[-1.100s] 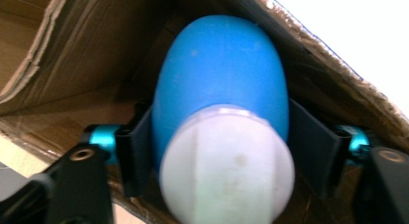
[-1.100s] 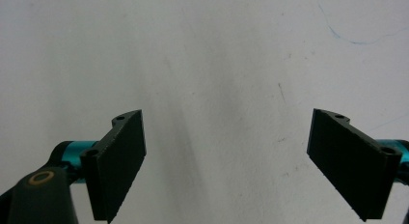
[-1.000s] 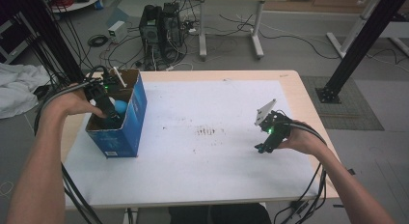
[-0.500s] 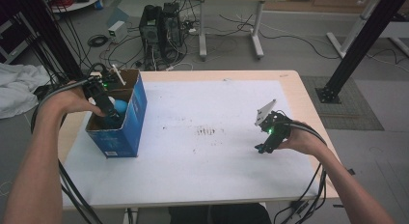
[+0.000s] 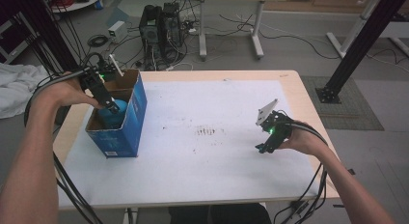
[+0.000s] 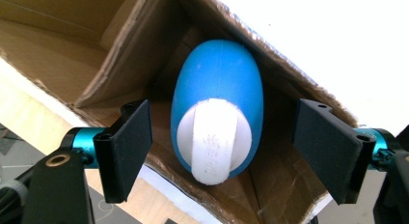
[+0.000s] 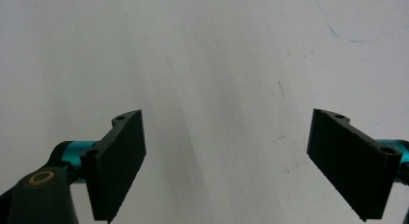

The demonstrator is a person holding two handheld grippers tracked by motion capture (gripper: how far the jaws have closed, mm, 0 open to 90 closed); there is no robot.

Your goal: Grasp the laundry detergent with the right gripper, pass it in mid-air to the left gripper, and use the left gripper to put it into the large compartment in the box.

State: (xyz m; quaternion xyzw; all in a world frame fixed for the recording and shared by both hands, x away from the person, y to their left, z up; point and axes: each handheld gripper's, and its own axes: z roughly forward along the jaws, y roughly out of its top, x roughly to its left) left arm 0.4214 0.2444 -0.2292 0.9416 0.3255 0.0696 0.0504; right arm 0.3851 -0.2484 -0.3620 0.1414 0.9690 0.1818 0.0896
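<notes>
Left tool (image 6: 219,151): jaws just opened, released, risen since earlier frame; blue egg-shaped object (image 6: 217,113) lies between them, untouched, inside cardboard box (image 5: 130,118).

The left gripper (image 5: 112,107), at the far left on a forearm reaching in from the near edge, points down, its jaws just opening and wide apart, while the right gripper (image 5: 261,148), near right, points down-left with jaws spread wide.

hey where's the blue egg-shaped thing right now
The blue egg-shaped thing lies inside the cardboard box at the table's left side, between the open left gripper jaws, untouched.
</notes>
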